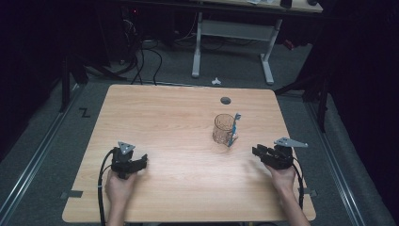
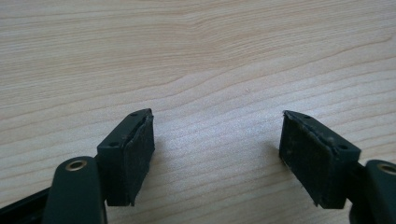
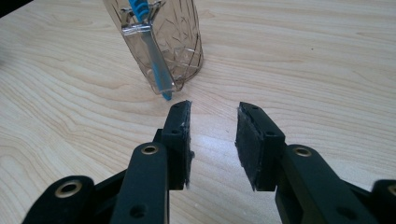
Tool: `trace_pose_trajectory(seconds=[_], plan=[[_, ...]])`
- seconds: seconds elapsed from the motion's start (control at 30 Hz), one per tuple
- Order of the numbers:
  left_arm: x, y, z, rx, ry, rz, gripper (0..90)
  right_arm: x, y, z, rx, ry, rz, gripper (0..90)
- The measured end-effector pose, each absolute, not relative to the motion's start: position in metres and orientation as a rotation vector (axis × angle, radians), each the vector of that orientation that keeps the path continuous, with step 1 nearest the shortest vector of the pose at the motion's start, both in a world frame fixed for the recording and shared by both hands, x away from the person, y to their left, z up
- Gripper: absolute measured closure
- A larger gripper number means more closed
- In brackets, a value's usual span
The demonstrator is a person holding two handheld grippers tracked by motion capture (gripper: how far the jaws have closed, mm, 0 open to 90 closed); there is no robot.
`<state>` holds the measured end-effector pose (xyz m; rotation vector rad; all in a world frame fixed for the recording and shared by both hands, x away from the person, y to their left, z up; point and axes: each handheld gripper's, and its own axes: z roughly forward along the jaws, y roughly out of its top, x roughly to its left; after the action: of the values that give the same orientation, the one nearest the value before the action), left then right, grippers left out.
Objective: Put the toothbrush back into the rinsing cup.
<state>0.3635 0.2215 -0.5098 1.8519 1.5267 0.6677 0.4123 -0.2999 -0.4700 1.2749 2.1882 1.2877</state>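
So the wooden counter (image 1: 179,117) was mostly bare, just a clear patterned glass (image 1: 223,128) standing upright right of centre toward the far side, with a blue toothbrush in a clear case (image 1: 233,129) leaning against its right side, bottom end on the wood. A small dark round hole (image 1: 226,100) sat in the counter just beyond it. The right tongs (image 1: 256,151) were parted with nothing between them, near the glass and pointing at it; from the right gripper view (image 3: 212,140) the toothbrush's tip was just ahead of them. The left tongs (image 1: 142,160) were spread wide and empty too, over bare wood (image 2: 217,135), well apart from the glass. Lots of open counter on the left and the near side. Beyond the far edge was a white-legged desk (image 1: 233,33) and cables (image 1: 141,61) on the floor.
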Motion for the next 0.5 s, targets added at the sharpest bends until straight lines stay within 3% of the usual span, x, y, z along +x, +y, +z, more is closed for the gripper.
trace_pose_trajectory(seconds=[0.5], plan=[[0.3635,0.2215,-0.5098,1.852,1.527,0.668,27.1,0.4191,-0.2959,-0.4804,1.288,2.202,1.231,64.9]])
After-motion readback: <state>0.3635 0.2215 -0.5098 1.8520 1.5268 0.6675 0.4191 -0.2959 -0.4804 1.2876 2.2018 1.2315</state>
